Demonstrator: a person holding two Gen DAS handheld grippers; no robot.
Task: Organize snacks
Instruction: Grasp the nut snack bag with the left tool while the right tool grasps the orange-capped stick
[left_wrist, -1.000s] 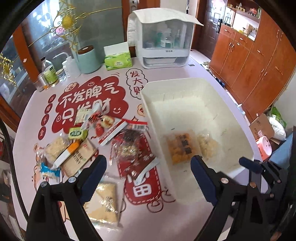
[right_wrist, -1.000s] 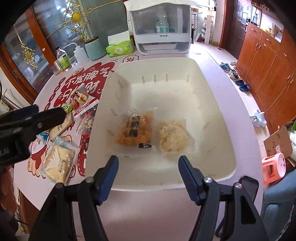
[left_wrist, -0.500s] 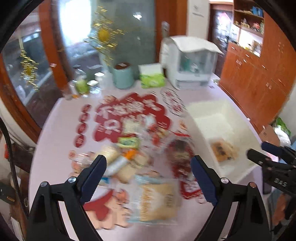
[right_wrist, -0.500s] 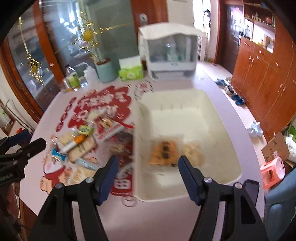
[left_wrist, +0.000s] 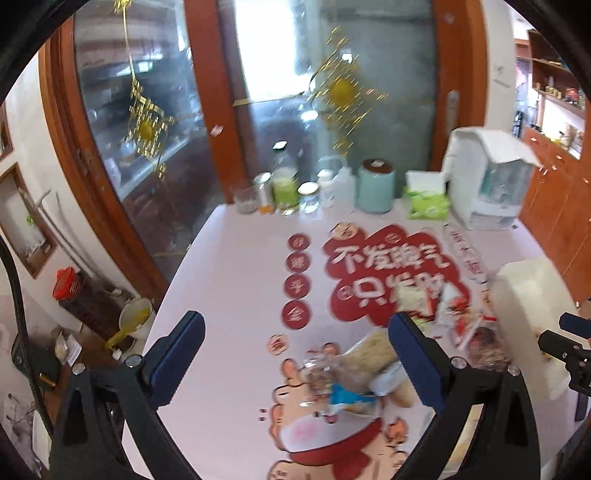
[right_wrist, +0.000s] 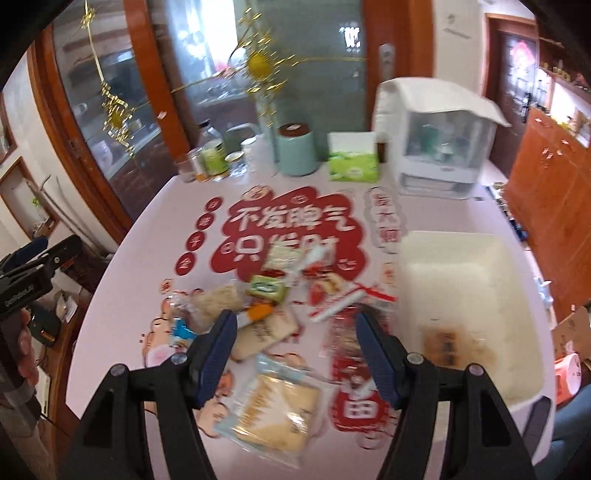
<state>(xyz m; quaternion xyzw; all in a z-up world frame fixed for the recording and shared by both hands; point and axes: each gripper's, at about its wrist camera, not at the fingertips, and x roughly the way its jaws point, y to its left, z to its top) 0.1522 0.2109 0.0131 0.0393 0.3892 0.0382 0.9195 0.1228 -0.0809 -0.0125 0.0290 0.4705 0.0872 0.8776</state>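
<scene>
Several wrapped snacks (right_wrist: 266, 314) lie in a pile on the red-and-white printed table mat. A white bin (right_wrist: 476, 295) stands to their right with an orange snack pack (right_wrist: 443, 347) inside. My right gripper (right_wrist: 293, 350) is open and empty, above a flat yellow cracker pack (right_wrist: 273, 410). My left gripper (left_wrist: 295, 358) is open and empty, over the left side of the table, with the snack pile (left_wrist: 354, 369) just inside its right finger. The bin also shows in the left wrist view (left_wrist: 528, 314) at far right. Both views are blurred.
At the back of the table stand jars and bottles (right_wrist: 214, 158), a teal canister (right_wrist: 295, 153), a green tissue box (right_wrist: 352, 162) and a white lidded appliance (right_wrist: 439, 147). The table's left edge (left_wrist: 166, 295) drops to floor clutter. Wooden cabinets stand at right.
Both grippers have swung left, away from the bin. The right one now hangs over the snack pile; the left one now faces the table's left side. Both stay open.
</scene>
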